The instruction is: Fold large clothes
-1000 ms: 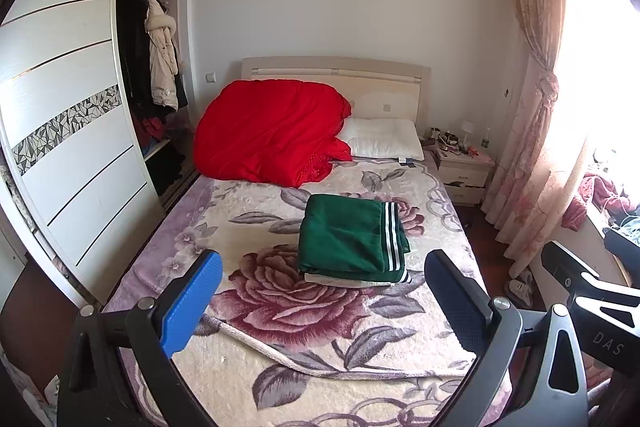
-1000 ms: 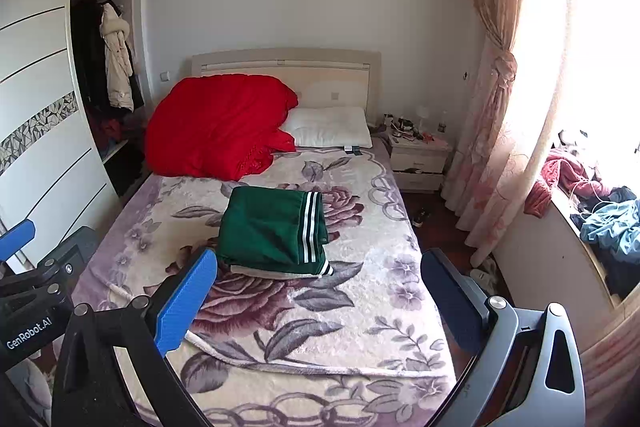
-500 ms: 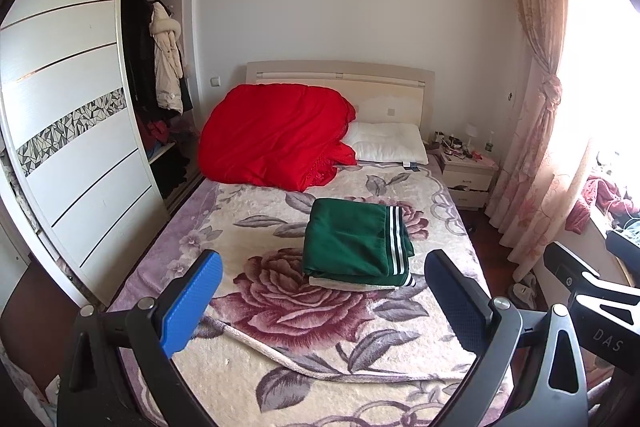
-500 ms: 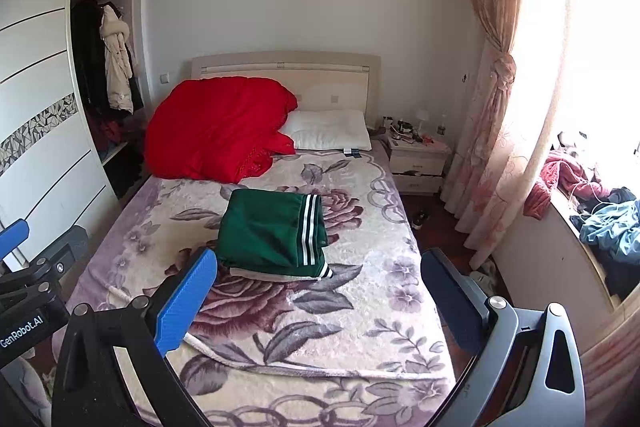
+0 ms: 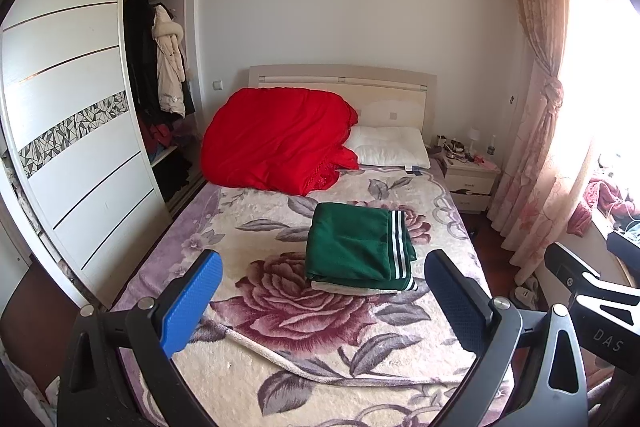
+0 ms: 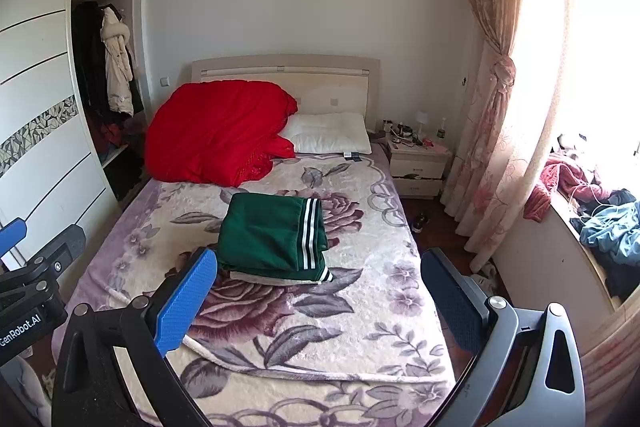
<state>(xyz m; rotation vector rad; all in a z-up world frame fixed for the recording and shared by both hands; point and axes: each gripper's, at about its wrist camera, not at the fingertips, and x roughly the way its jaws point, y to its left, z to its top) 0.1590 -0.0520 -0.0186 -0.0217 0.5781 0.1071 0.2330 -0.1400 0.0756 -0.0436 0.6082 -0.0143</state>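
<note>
A folded green garment with white stripes (image 5: 358,247) lies in a neat stack in the middle of the floral bedspread (image 5: 280,307); it also shows in the right wrist view (image 6: 274,237). My left gripper (image 5: 324,301) is open and empty, held back from the foot of the bed, well short of the garment. My right gripper (image 6: 318,301) is open and empty too, at about the same distance. Each gripper's body shows at the edge of the other's view.
A red quilt (image 5: 276,139) and a white pillow (image 5: 388,151) lie at the head of the bed. A wardrobe (image 5: 76,131) stands left, a nightstand (image 5: 470,179) and curtain (image 5: 536,131) right. Loose clothes (image 6: 612,227) lie on the window ledge.
Both grippers have drawn back and tilted up a little; the bed and garment sit slightly lower in the views. The garment has not moved and both grippers stay open.
</note>
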